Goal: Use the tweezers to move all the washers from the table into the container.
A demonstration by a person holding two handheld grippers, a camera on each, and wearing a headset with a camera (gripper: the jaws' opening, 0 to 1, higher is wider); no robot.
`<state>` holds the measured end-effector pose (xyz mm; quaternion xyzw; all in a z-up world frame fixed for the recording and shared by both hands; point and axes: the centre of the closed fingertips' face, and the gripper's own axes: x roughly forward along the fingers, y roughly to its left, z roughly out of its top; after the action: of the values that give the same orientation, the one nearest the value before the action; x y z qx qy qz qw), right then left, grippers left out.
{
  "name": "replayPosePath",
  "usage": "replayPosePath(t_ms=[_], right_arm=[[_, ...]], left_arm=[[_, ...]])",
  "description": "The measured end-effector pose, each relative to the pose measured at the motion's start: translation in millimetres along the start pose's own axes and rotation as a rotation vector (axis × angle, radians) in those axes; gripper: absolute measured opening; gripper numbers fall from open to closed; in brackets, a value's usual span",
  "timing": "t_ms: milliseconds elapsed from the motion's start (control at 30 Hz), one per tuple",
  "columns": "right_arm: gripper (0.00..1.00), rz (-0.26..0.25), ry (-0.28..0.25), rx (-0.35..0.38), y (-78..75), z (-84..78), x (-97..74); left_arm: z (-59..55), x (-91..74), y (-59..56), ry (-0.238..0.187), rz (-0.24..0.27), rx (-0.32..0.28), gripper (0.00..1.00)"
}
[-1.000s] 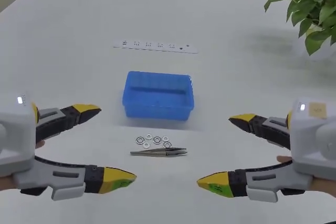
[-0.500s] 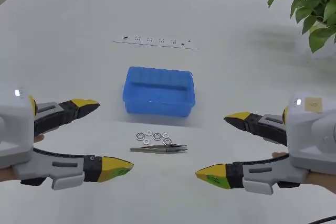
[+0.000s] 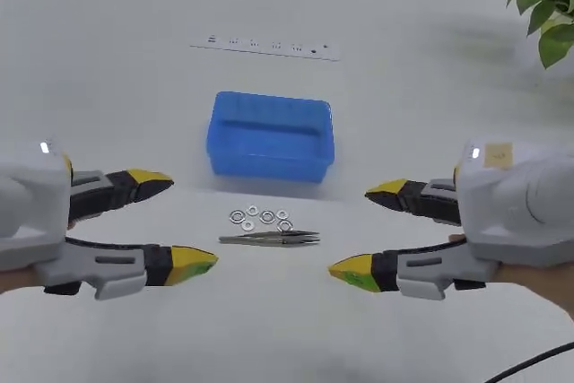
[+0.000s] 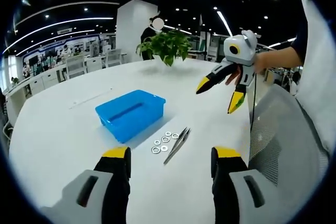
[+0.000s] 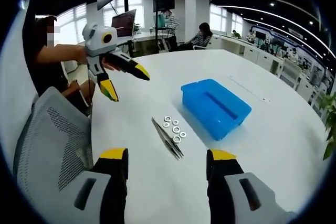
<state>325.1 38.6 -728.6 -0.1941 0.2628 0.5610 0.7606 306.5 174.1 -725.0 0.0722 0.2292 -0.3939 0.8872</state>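
The left gripper (image 3: 193, 220) and the right gripper (image 3: 350, 230) both have their yellow-tipped claws wide apart, holding nothing. Between them, on the smooth white table (image 3: 404, 87), lie small shiny round washers (image 3: 260, 218), just beside the thin silver tweezers (image 3: 269, 239). The blue plastic container (image 3: 271, 136), shaped like a box, sits just behind them.

Right hand-held gripper (image 3: 349, 230) nearer tweezers (image 3: 269, 239)

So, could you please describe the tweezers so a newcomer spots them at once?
On the white table, find the blue rectangular plastic container. Just nearer the person sit small round metal washers; the slim silver metal tweezers lie alongside them, the one long, straight piece.
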Motion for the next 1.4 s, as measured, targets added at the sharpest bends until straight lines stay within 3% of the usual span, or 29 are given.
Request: replayPosePath(t_ms=[33,133,267,500,633,800,867,1033,1100,1200,1400], right_arm=[[0.60,0.004,0.002,-0.001,-0.4,0.3,2.6],[0.56,0.020,0.013,0.001,-3.8,4.4,17.6],[0.52,0.046,0.029,-0.004,-5.8,6.4,37.6],[0.42,0.103,0.138,-0.051,-5.2,-13.1,68.1],[0.35,0.125,0.177,-0.064,-3.6,-20.0,77.3],[0.28,0.144,0.234,-0.092,-3.5,-29.6,86.2],[0.27,0.153,0.270,-0.103,-3.1,-34.9,88.2],[0.25,0.165,0.279,-0.138,-1.6,-35.9,90.6],[0.23,0.167,0.285,-0.134,-1.3,-35.3,89.6],[0.18,0.169,0.293,-0.147,-3.3,-34.5,89.3],[0.17,0.178,0.299,-0.182,-1.7,-32.8,89.7]], left_arm=[[-2.5,2.3,0.5,0.017,0.000,0.017,0.62],[-1.9,7.5,0.8,0.008,-0.001,0.030,0.57],[-13.8,21.1,-1.3,0.063,-0.036,0.041,0.56],[-36.9,43.2,6.0,0.121,-0.062,-0.025,0.50],[-49.1,52.2,2.8,0.174,-0.096,0.006,0.46],[-48.9,61.8,1.7,0.184,-0.116,0.025,0.44],[-51.3,64.8,0.3,0.207,-0.129,0.041,0.42],[-52.5,70.1,-4.1,0.229,-0.159,0.101,0.40],[-52.0,71.3,-5.2,0.234,-0.163,0.096,0.39],[-51.3,72.2,-6.2,0.246,-0.171,0.108,0.30],[-51.0,74.2,-6.2,0.285,-0.186,0.197,0.28]])
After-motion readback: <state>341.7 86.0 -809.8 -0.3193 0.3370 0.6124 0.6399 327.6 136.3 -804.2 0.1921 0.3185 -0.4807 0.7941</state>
